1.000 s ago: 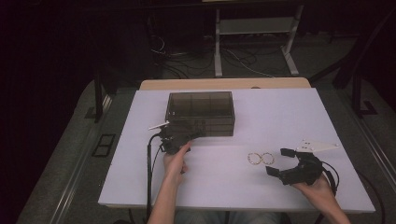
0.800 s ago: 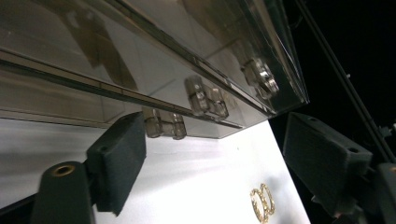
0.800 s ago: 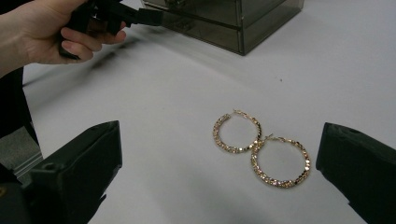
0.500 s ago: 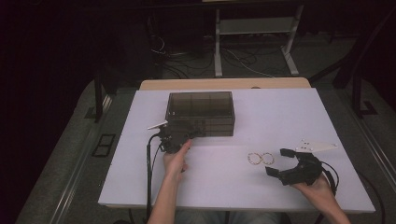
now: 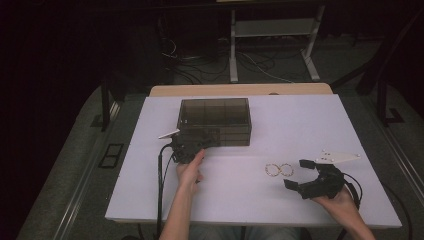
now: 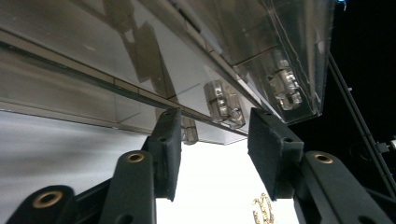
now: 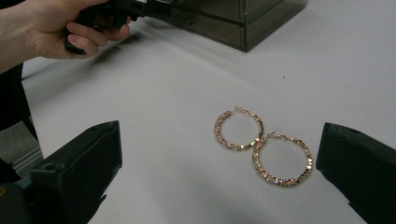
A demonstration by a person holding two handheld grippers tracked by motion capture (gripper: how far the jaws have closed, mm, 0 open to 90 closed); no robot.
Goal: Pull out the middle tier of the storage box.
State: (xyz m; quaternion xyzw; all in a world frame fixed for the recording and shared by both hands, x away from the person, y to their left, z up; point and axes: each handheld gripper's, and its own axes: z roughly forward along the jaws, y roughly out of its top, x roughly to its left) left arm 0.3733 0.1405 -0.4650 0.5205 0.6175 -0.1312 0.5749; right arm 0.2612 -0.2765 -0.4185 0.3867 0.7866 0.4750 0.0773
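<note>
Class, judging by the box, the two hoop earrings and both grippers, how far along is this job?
Early on. Done: nothing stored; the box looks closed. In hand: the left gripper is at the box's front, its jaws just closing either side of a clear latch, not yet pressing. Left: both earrings lie on the table, touching, with the right gripper open and apart from them.

Laboratory recording bay: white worktop (image 5: 300,125), loose floor cables (image 5: 200,65) and a metal stand (image 5: 272,45) beyond it.

left gripper (image 6: 212,140) jaws narrowed since a second ago, closing in at clear box (image 6: 196,60) front clasp (image 6: 224,102)
</note>
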